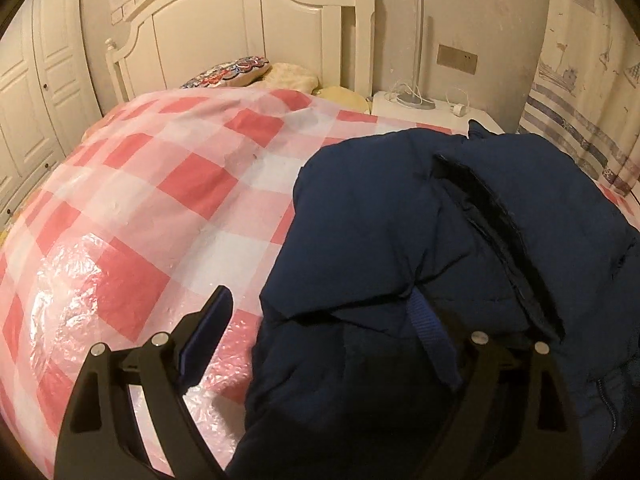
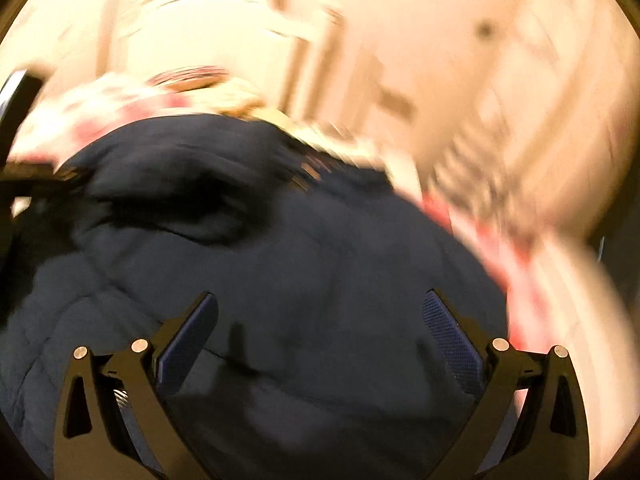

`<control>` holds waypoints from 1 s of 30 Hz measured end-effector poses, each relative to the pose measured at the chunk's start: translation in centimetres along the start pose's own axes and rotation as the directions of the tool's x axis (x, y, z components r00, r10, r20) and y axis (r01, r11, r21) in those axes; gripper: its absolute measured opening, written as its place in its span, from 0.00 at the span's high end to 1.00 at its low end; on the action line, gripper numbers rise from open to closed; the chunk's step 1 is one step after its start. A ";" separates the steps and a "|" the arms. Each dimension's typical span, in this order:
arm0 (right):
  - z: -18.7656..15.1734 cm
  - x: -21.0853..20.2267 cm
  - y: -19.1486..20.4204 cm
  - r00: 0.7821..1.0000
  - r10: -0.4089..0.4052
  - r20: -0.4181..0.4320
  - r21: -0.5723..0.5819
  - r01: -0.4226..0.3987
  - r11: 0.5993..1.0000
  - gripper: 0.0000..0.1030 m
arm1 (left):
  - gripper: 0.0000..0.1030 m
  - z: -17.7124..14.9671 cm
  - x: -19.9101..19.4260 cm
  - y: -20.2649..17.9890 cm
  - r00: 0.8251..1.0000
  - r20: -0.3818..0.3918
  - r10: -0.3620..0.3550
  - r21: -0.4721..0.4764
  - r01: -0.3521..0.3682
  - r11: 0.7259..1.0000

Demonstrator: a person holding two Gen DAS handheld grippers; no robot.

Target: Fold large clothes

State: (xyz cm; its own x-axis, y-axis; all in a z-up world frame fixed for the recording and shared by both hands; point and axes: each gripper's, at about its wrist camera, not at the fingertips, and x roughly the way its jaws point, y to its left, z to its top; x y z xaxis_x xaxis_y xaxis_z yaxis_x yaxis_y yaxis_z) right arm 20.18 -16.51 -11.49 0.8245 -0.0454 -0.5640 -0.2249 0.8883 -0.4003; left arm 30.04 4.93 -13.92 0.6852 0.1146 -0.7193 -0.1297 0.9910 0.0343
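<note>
A dark navy padded jacket (image 1: 420,240) lies bunched on the right half of the bed. My left gripper (image 1: 320,328) is open at its left edge: the left finger (image 1: 208,332) is over the bed cover, the right finger is partly hidden by jacket fabric. In the blurred right wrist view the jacket (image 2: 280,240) fills the middle. My right gripper (image 2: 320,320) is open just above it, holding nothing.
The bed has a pink and white checked cover (image 1: 160,184) under clear plastic. A white headboard (image 1: 240,32) and pillows (image 1: 232,72) are at the far end. A white nightstand (image 1: 424,112) with a lamp stands far right, a wardrobe (image 1: 28,100) left.
</note>
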 end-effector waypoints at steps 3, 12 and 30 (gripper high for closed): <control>2.4 0.5 4.9 0.999 -0.009 0.045 -0.234 0.019 0.972 0.05 | 0.10 -0.1 -0.6 0.4 1.000 0.030 0.006 -0.028 -0.005 1.000; 7.1 4.4 10.1 0.975 0.224 -0.012 -0.403 -0.210 0.891 0.44 | 0.08 -0.1 -0.7 2.3 0.999 0.020 -0.034 -0.128 0.036 0.991; -9.7 5.3 -19.2 0.906 0.372 0.204 0.870 -0.342 0.356 0.20 | 0.06 -0.1 -0.7 1.9 1.000 0.022 -0.019 -0.115 0.022 0.993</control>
State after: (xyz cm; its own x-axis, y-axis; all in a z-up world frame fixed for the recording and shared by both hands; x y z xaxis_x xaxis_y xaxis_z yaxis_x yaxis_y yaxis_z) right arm 23.83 -38.25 -13.72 0.7691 0.3823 -0.5122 0.0896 0.7290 0.6786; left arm 29.20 6.76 -13.41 0.7033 0.0968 -0.7043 -0.1963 0.9786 -0.0615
